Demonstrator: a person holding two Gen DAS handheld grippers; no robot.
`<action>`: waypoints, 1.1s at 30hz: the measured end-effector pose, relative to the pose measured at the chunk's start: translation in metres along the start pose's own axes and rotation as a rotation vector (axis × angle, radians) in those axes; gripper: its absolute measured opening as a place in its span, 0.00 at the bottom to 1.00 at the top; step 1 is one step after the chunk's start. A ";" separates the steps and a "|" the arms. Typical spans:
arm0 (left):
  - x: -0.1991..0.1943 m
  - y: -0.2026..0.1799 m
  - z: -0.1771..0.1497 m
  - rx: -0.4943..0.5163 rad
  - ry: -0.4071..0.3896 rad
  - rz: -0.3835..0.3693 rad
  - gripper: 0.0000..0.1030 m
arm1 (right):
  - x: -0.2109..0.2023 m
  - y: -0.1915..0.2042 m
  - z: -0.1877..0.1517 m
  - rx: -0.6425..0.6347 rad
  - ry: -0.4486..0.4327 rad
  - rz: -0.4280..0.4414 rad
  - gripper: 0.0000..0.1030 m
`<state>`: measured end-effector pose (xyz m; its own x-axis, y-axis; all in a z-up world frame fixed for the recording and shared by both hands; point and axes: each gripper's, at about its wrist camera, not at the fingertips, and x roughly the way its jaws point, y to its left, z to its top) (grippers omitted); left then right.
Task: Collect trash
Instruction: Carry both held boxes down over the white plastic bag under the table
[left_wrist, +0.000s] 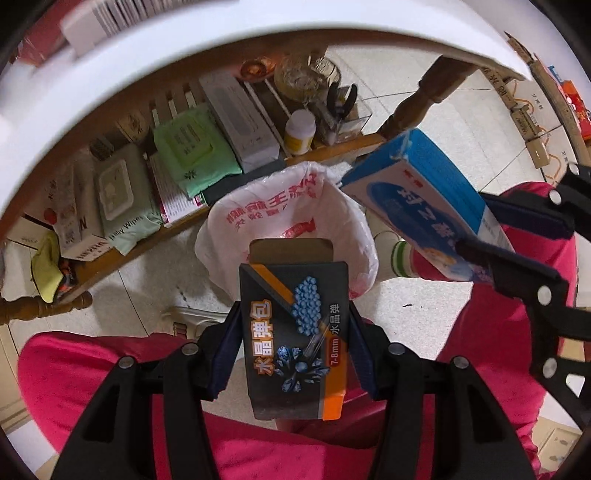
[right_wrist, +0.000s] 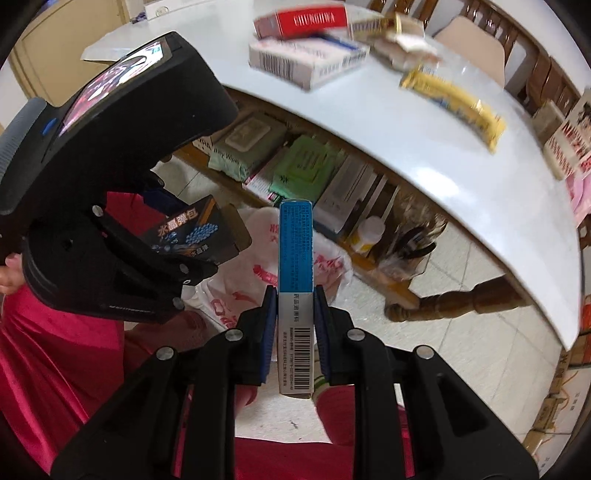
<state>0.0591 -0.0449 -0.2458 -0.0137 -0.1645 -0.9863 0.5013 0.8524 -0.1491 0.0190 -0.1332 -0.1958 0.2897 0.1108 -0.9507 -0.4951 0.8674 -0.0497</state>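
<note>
My left gripper (left_wrist: 293, 325) is shut on a dark box with orange stripes and blue beads (left_wrist: 295, 343), held above the open white plastic trash bag with red print (left_wrist: 258, 210) on the floor. My right gripper (right_wrist: 295, 306) is shut on a blue-and-white medicine box (right_wrist: 296, 266), held edge-on over the same bag (right_wrist: 328, 266). In the left wrist view the blue box (left_wrist: 417, 192) and the right gripper (left_wrist: 517, 251) hang at the right of the bag. In the right wrist view the left gripper (right_wrist: 207, 254) with the dark box (right_wrist: 192, 232) is at left.
The white round table (right_wrist: 424, 147) carries a white barcode box (right_wrist: 306, 62), a red box (right_wrist: 306, 20) and a yellow wrapper (right_wrist: 458, 107). A wooden shelf (left_wrist: 155, 232) under it holds wipes packs (left_wrist: 192, 151), boxes and a bottle (left_wrist: 300, 131). Pink-clad legs (left_wrist: 92, 376) flank the bag.
</note>
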 end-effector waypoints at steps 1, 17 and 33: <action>0.006 0.001 0.001 -0.004 0.006 -0.001 0.51 | 0.005 -0.001 -0.001 0.005 0.006 0.004 0.19; 0.100 0.013 0.024 -0.054 0.151 -0.011 0.51 | 0.091 -0.012 -0.001 0.050 0.104 0.043 0.20; 0.173 0.038 0.039 -0.126 0.265 -0.064 0.51 | 0.171 -0.026 -0.010 0.162 0.208 0.090 0.20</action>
<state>0.1094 -0.0598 -0.4192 -0.2756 -0.0983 -0.9562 0.3810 0.9021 -0.2026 0.0729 -0.1416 -0.3598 0.0675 0.1032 -0.9924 -0.3688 0.9268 0.0713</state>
